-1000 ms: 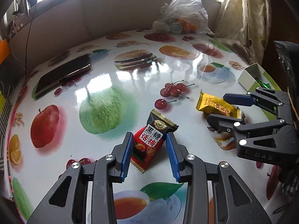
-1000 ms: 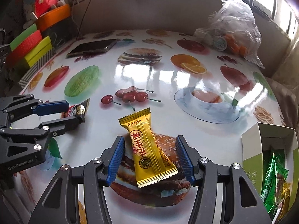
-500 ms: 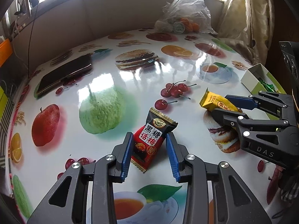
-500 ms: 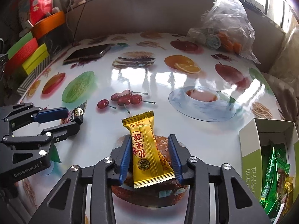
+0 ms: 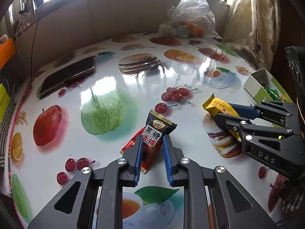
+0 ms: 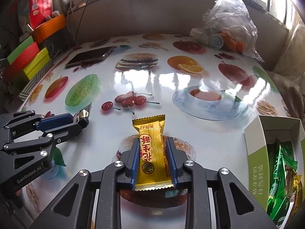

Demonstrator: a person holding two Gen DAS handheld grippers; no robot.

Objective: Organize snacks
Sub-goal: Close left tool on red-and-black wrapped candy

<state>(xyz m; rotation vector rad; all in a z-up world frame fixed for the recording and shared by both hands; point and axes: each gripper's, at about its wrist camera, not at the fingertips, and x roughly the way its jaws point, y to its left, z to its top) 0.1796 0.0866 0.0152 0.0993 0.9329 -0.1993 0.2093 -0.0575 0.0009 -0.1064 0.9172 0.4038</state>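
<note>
My left gripper [image 5: 152,143] is shut on a red and black snack packet [image 5: 152,135], pinching its near half on the fruit-printed table [image 5: 106,87]. My right gripper [image 6: 152,143] is shut on a yellow snack packet [image 6: 151,148]. In the left wrist view the right gripper [image 5: 219,112] holds the yellow packet [image 5: 215,105] to the right. In the right wrist view the left gripper [image 6: 80,119] and its packet [image 6: 83,113] are at the left. An open green and white box [image 6: 257,152] with green and gold packets stands at the right.
A dark phone [image 5: 68,75] lies at the back left. A clear plastic bag of items [image 5: 190,19] sits at the back. Coloured boxes [image 6: 26,61] stack beyond the table's left edge. A curtain [image 5: 253,19] hangs at the right.
Both grippers have closed: the left onto the red and black packet, the right onto the yellow packet. The yellow packet now sits deeper between the right fingers.
</note>
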